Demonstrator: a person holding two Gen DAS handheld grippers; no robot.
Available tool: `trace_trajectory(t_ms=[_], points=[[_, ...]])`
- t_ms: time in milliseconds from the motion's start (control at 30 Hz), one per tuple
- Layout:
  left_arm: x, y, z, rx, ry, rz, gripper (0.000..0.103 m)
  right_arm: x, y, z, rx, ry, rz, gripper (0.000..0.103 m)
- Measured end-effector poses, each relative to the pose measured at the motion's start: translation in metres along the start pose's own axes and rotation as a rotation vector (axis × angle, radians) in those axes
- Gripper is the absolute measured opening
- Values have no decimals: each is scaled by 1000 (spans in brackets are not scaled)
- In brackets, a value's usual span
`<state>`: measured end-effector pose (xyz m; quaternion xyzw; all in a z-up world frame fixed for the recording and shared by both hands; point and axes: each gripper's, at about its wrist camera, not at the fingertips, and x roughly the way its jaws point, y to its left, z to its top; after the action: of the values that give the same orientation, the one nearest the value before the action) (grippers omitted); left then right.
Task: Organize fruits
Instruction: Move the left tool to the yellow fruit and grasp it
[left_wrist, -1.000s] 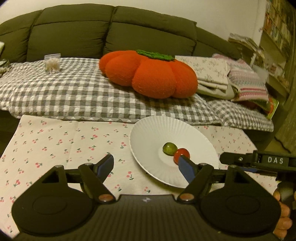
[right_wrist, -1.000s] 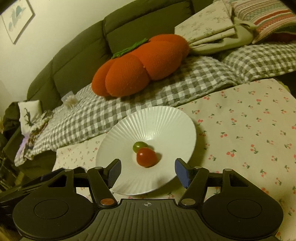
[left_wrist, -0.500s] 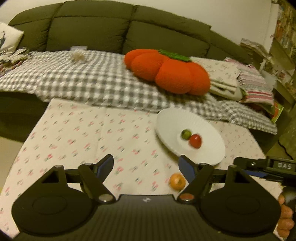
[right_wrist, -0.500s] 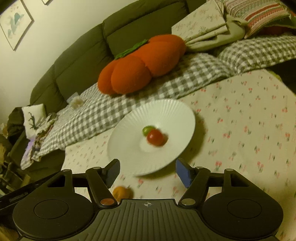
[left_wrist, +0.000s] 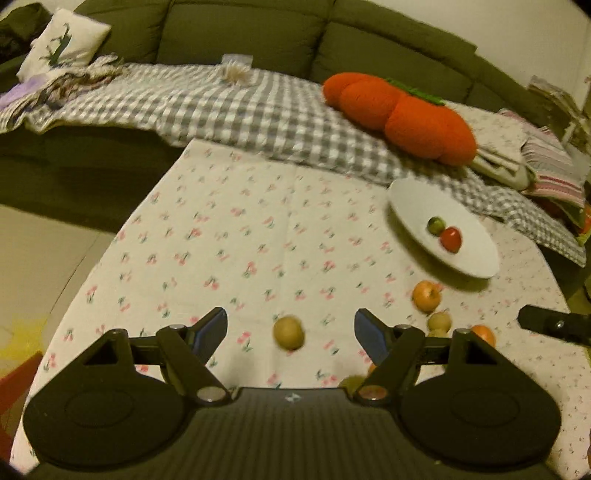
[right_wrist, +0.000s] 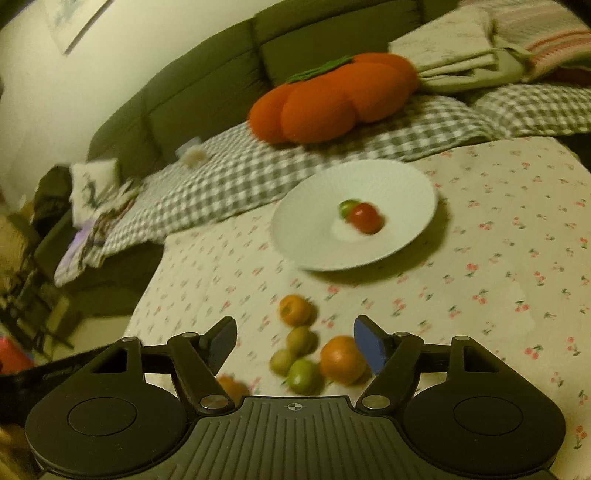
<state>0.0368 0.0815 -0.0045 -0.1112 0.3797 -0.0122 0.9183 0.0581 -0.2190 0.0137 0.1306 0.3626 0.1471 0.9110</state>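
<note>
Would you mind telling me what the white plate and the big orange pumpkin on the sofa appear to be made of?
The white plate looks like glazed ceramic, possibly melamine: smooth, faintly shiny, with fine ribs radiating to the rim. The pumpkin cushion looks like soft matte fleece or felt over stuffing: plump rounded lobes, no shine, and a green fabric stem patch.

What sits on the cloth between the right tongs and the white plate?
In the right wrist view, loose fruit: an orange fruit and a yellow-green one lie between the right tongs and the plate.
</note>
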Motion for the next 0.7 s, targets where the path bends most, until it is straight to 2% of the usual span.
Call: trace_trajectory(t_ms=[133,267,467,567,700], points=[[8,-3,-6,25,6,2,72,5,8,-5,-48,7,-24,71],[25,-7,-9,35,32,13,58,13,9,-12,-58,42,-28,71],[47,-13,-13,52,60,28,50,24,0,-15,-67,49,-92,71],[56,-13,-14,47,69,38,41,28,-7,-15,-50,56,-111,71],[63,-14,-16,59,80,41,41,33,-12,-16,-32,70,-129,71]])
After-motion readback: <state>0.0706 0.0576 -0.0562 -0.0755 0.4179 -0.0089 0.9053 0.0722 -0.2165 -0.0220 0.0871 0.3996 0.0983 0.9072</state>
